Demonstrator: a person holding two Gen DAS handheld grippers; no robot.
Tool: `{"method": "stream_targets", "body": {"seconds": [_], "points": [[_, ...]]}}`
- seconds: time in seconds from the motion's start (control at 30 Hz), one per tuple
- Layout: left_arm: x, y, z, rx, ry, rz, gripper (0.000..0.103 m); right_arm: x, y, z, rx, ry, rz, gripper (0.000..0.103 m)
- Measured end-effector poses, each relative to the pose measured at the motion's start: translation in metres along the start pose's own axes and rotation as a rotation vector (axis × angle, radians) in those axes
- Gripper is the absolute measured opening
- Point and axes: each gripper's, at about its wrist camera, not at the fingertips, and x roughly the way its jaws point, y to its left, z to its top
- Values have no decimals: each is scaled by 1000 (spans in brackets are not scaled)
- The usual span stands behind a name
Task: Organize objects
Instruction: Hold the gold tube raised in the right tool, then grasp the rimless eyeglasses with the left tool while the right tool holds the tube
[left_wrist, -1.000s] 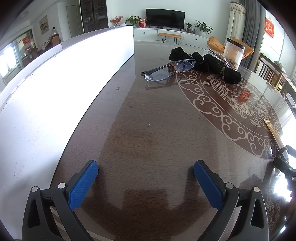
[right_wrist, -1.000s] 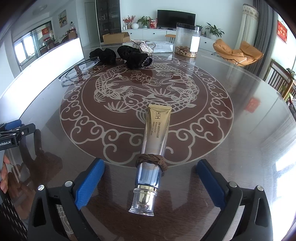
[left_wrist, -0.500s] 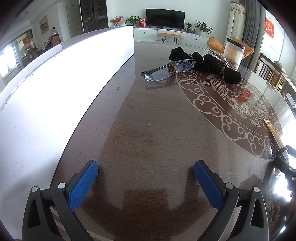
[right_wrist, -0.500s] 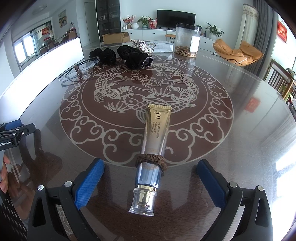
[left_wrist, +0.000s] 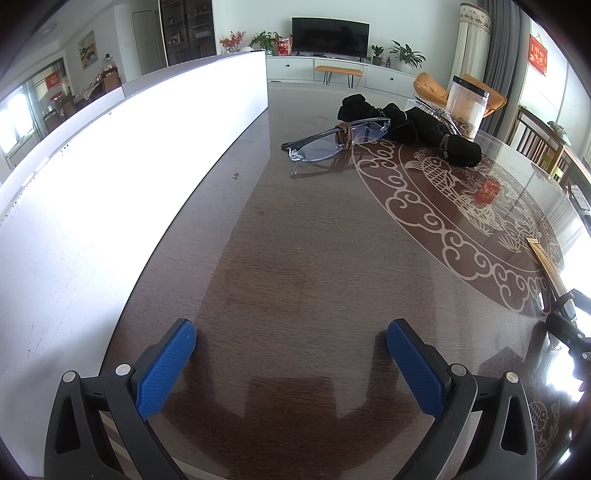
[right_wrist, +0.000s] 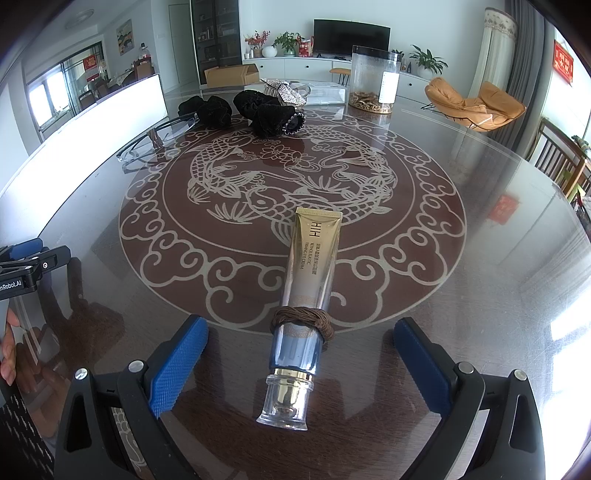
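Note:
A gold and blue cream tube (right_wrist: 308, 291) lies on the glass table with a brown hair tie (right_wrist: 301, 320) looped around it, cap toward me. My right gripper (right_wrist: 300, 341) is open, its blue pads either side of the tube's cap end, not touching it. My left gripper (left_wrist: 291, 345) is open and empty over bare table near the left edge. Glasses (left_wrist: 334, 142) with a brown hair tie (left_wrist: 344, 134) on the frame lie far ahead; they also show in the right wrist view (right_wrist: 155, 142). Black scrunchies (right_wrist: 273, 110) lie beside them.
A clear jar (right_wrist: 375, 83) with brown contents stands at the back of the table. A silver clip (right_wrist: 286, 92) and a clear box (right_wrist: 325, 94) lie behind the scrunchies. A white panel (left_wrist: 122, 155) runs along the table's left edge. Chairs (right_wrist: 561, 158) stand at the right.

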Motion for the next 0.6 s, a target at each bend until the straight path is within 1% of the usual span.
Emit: {"method": "stream_targets", "body": {"seconds": [0.33,0.6], "points": [[2,0,2,0,0,0,103,0,0,0,1,0,0,101],[-6,0,-7,4,7,1,103,0,0,0,1,0,1,101]]}}
